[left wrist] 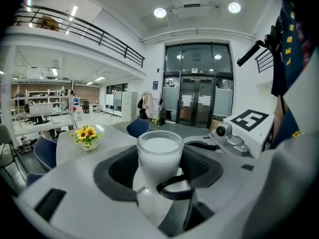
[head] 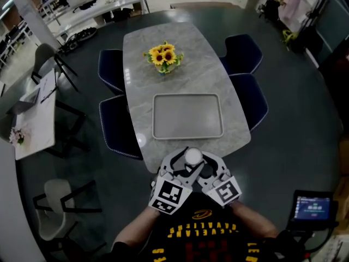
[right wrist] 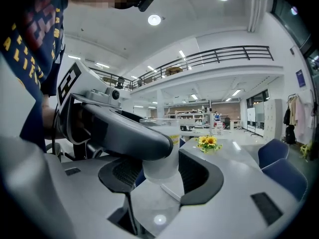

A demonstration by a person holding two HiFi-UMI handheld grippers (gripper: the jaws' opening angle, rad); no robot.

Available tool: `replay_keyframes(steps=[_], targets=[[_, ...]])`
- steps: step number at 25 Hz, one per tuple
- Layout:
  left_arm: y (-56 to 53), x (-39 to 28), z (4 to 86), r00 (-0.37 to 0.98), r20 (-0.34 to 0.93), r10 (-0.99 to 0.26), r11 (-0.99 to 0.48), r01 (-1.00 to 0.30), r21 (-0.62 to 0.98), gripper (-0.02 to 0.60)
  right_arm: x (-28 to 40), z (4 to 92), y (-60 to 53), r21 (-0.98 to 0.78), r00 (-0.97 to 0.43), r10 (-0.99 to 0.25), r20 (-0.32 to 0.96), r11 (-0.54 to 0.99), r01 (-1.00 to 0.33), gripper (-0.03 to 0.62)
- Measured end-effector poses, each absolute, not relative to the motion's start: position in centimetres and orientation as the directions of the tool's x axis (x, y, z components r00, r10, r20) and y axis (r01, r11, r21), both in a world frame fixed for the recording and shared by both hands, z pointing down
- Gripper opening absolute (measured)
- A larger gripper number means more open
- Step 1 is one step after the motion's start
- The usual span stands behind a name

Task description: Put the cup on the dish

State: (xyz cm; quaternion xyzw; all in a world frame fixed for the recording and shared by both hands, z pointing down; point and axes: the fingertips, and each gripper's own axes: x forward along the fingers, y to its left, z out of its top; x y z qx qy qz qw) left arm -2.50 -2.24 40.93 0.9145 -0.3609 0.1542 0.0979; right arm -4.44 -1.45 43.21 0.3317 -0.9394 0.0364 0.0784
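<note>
The cup point(head: 193, 157) stands upright between both claws at the near end of the table point(head: 203, 72), close to the person and clear of the dish point(head: 187, 116). It is a pale, frosted tumbler that narrows toward its foot.

The left gripper point(left wrist: 159, 166) pinches it, with a dark ribbed pad against each side of the cup. A black finger loop of the other claw crosses in front of the cup's lower part. The right gripper point(right wrist: 159, 176) also pinches the cup. Its right pad lies along the wall, and a sliver of blue shows beside the narrowing foot on the other side. One grey finger of the left claw crosses in front of the cup's upper half.

In the head view the two claws meet at an angle, their marker cubes side by side just before the person's black shirt with yellow print. Whether the cup hangs over the tabletop or just past its edge I cannot tell.

The dish is a grey rectangular tray, bare, just beyond the cup on the marbled top. Farther along stands a pot of sunflowers point(head: 163, 56). Two blue chairs point(head: 117, 127) flank each long side.
</note>
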Motion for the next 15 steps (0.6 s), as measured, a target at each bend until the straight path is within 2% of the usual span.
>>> replay_keyframes(steps=[15], targets=[[-5.7, -3.3, 41.4, 0.721, 0.344, -0.602, -0.745, -0.662, 0.084, 0.262, -5.2, 43.6, -5.0, 0.017, -0.717, -0.665, 0.211, 0.735, -0.677, 0.236]])
